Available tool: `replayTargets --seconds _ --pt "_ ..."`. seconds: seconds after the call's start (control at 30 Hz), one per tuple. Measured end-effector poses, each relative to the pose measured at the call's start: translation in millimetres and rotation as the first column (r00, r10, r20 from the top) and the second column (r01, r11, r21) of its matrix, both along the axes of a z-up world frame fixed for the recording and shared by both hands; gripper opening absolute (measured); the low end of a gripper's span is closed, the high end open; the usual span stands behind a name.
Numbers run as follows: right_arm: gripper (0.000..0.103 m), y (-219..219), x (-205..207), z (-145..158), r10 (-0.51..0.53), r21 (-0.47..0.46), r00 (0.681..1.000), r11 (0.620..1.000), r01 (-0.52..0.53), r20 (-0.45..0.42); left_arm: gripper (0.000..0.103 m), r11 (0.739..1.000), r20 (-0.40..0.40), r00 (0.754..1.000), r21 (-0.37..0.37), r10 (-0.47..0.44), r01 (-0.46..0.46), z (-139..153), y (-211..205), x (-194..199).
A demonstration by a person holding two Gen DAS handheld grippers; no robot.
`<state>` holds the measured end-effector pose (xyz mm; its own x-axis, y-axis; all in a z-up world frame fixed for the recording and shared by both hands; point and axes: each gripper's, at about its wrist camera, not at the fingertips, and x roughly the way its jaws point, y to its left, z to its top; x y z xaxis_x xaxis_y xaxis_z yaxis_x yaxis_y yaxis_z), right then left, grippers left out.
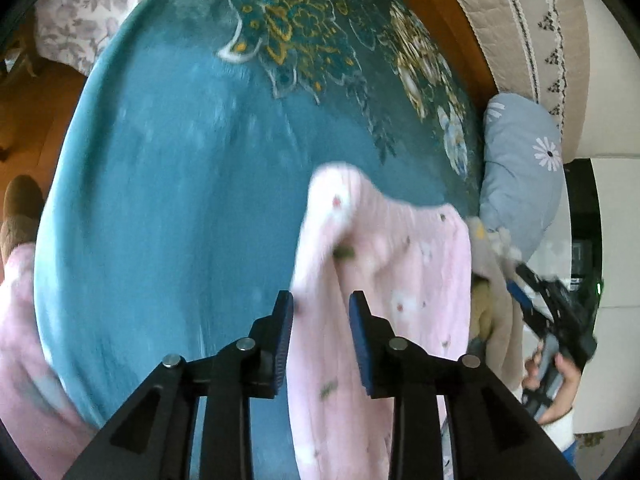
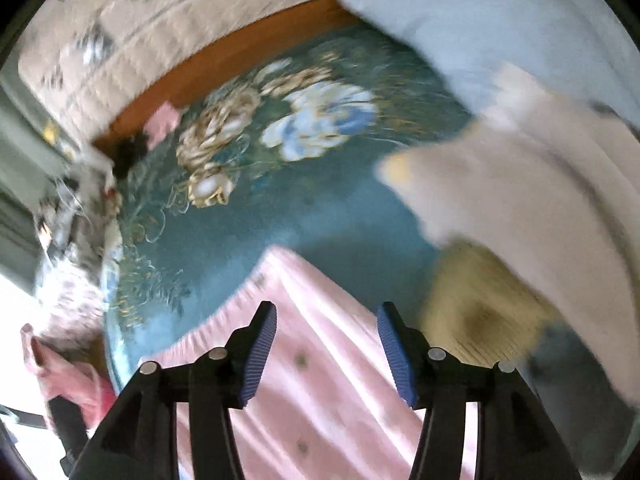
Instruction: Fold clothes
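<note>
A pink garment (image 1: 384, 280) with small flower prints lies on a teal floral bedspread (image 1: 180, 180). My left gripper (image 1: 321, 312) is open above the garment's near edge, with nothing between its blue pads. In the right wrist view the same pink garment (image 2: 320, 360) lies below my right gripper (image 2: 327, 324), which is open and empty. My right gripper also shows in the left wrist view (image 1: 548, 300) at the far right, held in a hand. The right wrist view is blurred by motion.
A grey-blue pillow (image 1: 520, 172) with daisies lies at the bed's right edge. A beige garment (image 2: 520, 184) and a yellowish item (image 2: 480, 304) lie right of the pink garment. Another pink cloth (image 1: 24, 340) hangs at the left. A quilted headboard cover (image 1: 516, 16) stands behind.
</note>
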<state>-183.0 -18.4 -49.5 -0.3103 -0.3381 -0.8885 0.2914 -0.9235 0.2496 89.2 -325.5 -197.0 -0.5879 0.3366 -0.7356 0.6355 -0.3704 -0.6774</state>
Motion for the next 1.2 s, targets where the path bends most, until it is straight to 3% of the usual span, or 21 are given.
replayTargets --seconds 0.1,0.17,0.23,0.33,0.43,0.6,0.7,0.73,0.87,1.07,1.17,1.2 --pt "0.058 90.8 39.2 7.0 -0.124 -0.008 0.992 0.992 0.124 0.013 0.03 1.0 0.023 1.0 0.003 -0.018 0.018 -3.2 22.3 11.3" --pt "0.058 155.6 72.5 6.5 -0.241 -0.012 0.97 0.97 0.241 0.036 0.03 0.999 0.045 0.998 -0.004 -0.043 0.043 -5.8 37.2 16.6" --pt "0.058 236.3 120.1 3.9 -0.392 -0.012 0.917 0.919 0.394 0.067 0.03 0.997 0.063 0.995 -0.019 -0.078 0.079 -7.1 49.8 18.6" --pt "0.058 322.1 185.2 -0.6 -0.549 0.017 0.832 0.835 0.549 0.083 0.03 0.993 0.067 0.992 -0.033 -0.107 0.11 -6.8 64.1 18.9" --pt "0.058 398.9 265.7 -7.7 -0.697 0.059 0.71 0.716 0.695 0.097 0.03 0.99 0.072 0.989 -0.043 -0.13 0.134 -7.1 76.5 18.0" --pt "0.058 491.8 408.3 -29.5 -0.893 0.066 0.418 0.433 0.899 0.164 0.03 0.99 0.092 0.988 -0.047 -0.127 0.132 -7.9 84.0 13.2" --pt "0.058 526.2 484.2 -46.4 -0.949 0.112 0.256 0.279 0.954 0.184 0.03 0.983 0.119 0.985 -0.125 -0.123 0.138 1.7 81.8 11.0" --pt "0.058 532.5 505.4 -51.5 -0.958 0.129 0.216 0.242 0.962 0.189 0.03 0.978 0.127 0.983 -0.144 -0.131 0.149 3.4 79.4 9.0" --pt "0.058 543.0 576.3 -70.3 -0.955 0.127 0.094 0.134 0.983 0.28 0.03 0.966 0.14 0.98 -0.196 -0.142 0.168 7.1 66.5 4.7" --pt "0.059 523.3 645.5 -100.9 -0.908 0.098 0.001 0.047 0.994 0.419 0.03 0.989 0.096 0.992 -0.115 -0.082 0.093 -6.7 51.0 24.8" --pt "0.059 511.4 655.9 -118.5 -0.879 0.064 -0.037 -0.008 0.998 0.475 0.03 0.993 0.094 0.994 -0.101 -0.056 0.066 -7.2 46.4 34.1" --pt "0.059 507.5 654.4 -123.9 -0.869 0.041 -0.037 -0.019 0.999 0.493 0.03 0.993 0.091 0.995 -0.098 -0.051 0.06 -6.7 45.3 36.4"
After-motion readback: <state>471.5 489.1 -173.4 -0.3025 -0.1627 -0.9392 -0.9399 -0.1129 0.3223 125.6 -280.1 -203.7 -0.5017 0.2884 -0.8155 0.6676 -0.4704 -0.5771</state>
